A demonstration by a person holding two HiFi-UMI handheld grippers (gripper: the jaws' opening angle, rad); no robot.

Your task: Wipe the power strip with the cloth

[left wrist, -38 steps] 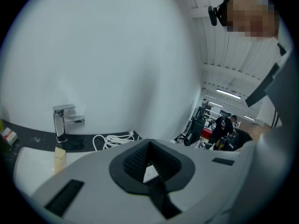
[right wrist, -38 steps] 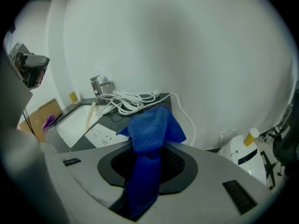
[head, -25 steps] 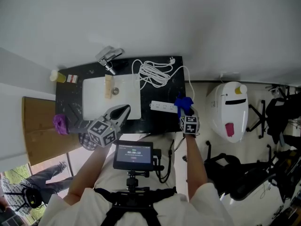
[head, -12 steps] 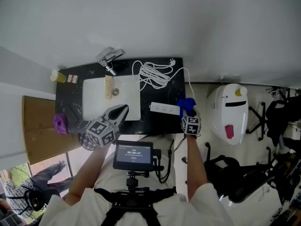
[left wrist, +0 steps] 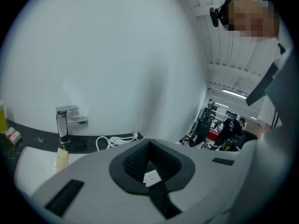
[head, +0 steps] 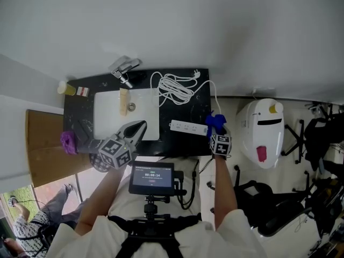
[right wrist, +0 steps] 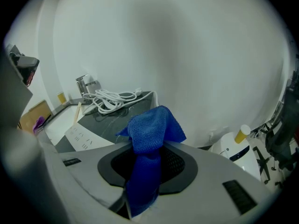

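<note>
On the black counter (head: 185, 104) lies the white power strip (head: 188, 127), right of the sink; its coiled white cable (head: 174, 86) lies behind it. My right gripper (head: 216, 130) hovers just off the strip's right end, shut on the blue cloth (head: 215, 121). In the right gripper view the cloth (right wrist: 149, 132) bunches up out of the gripper (right wrist: 148, 146), and the power strip (right wrist: 81, 136) lies to the lower left. My left gripper (head: 140, 127) is over the sink's front edge, shut and holding nothing; a bit of the power strip (left wrist: 150, 177) shows through the gap between its jaws.
A white sink (head: 107, 114) with a chrome faucet (head: 124, 67) fills the counter's left half. A yellow bottle (head: 65, 87) and a purple object (head: 68, 141) sit at the left. A white appliance (head: 262, 128) stands on the floor to the right, with office chairs (head: 317, 128) beyond.
My right gripper with the blue cloth has drifted slightly right, away from the strip's end. The left gripper has stayed in place.
</note>
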